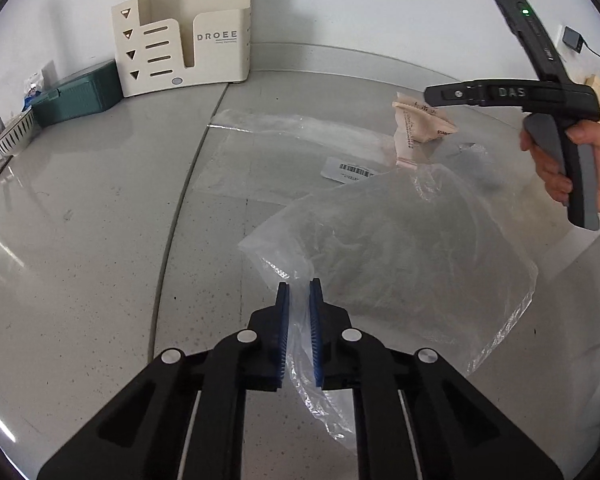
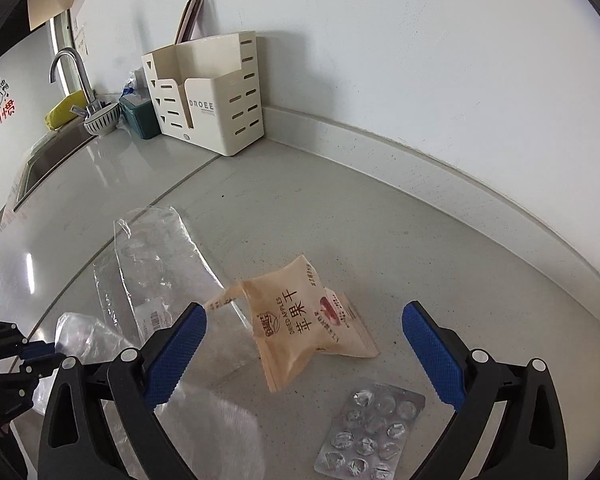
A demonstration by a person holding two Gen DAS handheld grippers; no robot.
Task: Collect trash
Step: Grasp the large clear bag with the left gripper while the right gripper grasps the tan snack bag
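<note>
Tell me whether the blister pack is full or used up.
Used up: the blister pack shows only crushed, torn foil pockets, with no pills visible.

A grey speckled worktop [image 2: 340, 216] fills my view; white wall [image 2: 420, 60] above, perhaps a window [image 2: 60, 28] upper left.

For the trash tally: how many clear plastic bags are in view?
2: one clear bag pinched in the left gripper; one flat bag on the counter behind it. More may be hidden.

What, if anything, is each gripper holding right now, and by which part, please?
The left gripper pinches the crumpled clear plastic bag by its bunched near end. The right gripper is open, holding nothing, above the beige dried-apple snack wrapper.
</note>
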